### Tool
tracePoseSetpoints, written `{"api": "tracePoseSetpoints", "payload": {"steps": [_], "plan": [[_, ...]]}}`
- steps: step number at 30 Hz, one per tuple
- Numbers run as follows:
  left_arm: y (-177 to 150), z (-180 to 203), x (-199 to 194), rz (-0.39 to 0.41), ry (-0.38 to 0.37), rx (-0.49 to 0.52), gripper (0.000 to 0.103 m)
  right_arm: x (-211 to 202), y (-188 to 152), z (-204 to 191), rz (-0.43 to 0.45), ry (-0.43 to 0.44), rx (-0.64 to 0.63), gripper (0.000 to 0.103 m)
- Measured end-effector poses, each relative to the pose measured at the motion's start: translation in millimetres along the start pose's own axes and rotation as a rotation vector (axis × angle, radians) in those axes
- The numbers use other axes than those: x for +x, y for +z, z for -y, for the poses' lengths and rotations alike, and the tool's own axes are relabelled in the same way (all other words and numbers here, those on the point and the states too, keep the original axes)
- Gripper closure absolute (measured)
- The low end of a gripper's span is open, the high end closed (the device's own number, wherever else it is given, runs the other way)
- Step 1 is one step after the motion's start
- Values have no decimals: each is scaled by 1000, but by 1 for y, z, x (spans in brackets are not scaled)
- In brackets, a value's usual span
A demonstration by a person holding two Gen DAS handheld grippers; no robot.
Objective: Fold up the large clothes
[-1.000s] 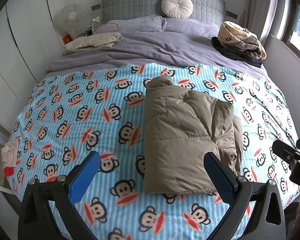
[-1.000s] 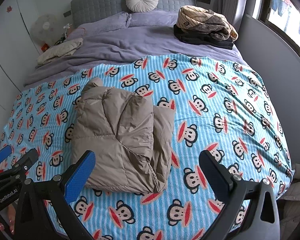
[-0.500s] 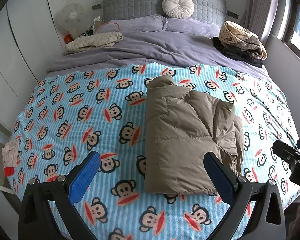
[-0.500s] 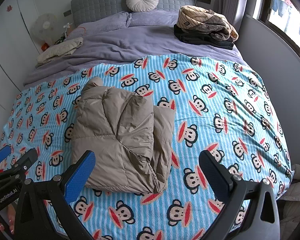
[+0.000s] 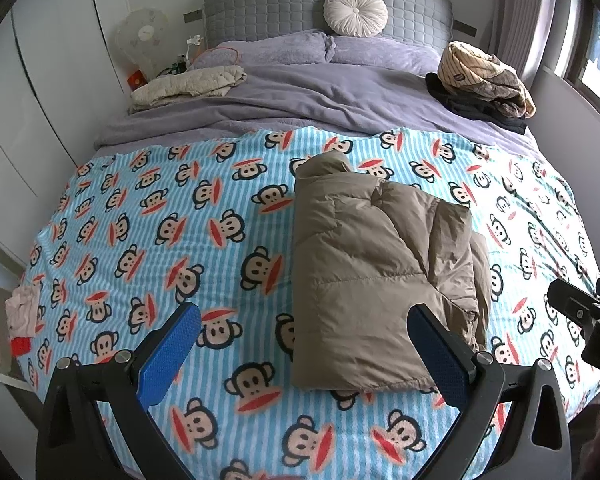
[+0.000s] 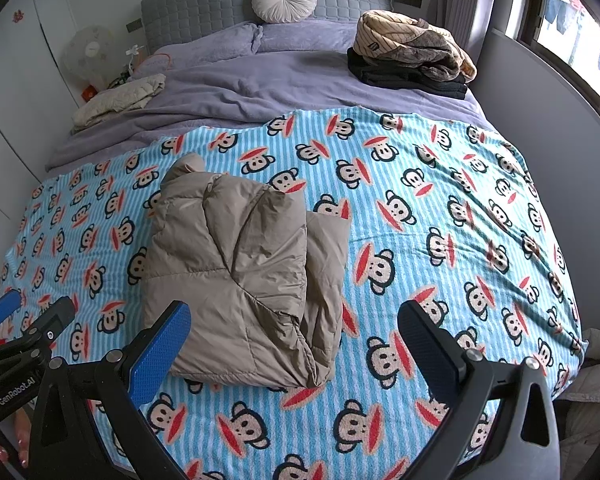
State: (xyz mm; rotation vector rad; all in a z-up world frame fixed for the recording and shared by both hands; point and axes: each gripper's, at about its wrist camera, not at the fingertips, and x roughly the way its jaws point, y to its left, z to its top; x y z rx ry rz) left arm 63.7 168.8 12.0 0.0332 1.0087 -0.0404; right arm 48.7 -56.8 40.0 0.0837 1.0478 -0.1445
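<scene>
A tan puffer jacket [image 5: 372, 272] lies folded in a thick bundle on the blue monkey-print blanket [image 5: 172, 240]; it also shows in the right wrist view [image 6: 240, 268] on the blanket [image 6: 440, 220]. My left gripper [image 5: 304, 354] is open and empty, held above the bed's near edge, its right finger over the jacket's near corner. My right gripper [image 6: 294, 354] is open and empty, just in front of the jacket's near edge. Each gripper shows at the edge of the other's view, the right one [image 5: 580, 320] and the left one [image 6: 28, 328].
A purple duvet [image 5: 320, 96] covers the bed's far half. A beige folded garment [image 5: 188, 86] lies far left, a pile of striped and dark clothes [image 5: 484, 80] far right. A round cushion [image 5: 355, 11] leans on the grey headboard. A fan [image 5: 140, 40] stands left; a wall runs along the right.
</scene>
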Motion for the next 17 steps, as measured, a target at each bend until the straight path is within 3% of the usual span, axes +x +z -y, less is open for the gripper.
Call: {"api": "tracePoseSetpoints", "payload": {"steps": [17], "plan": [[7, 1, 1, 16, -17, 4, 0, 1, -1, -2, -4, -2, 2, 0]]}}
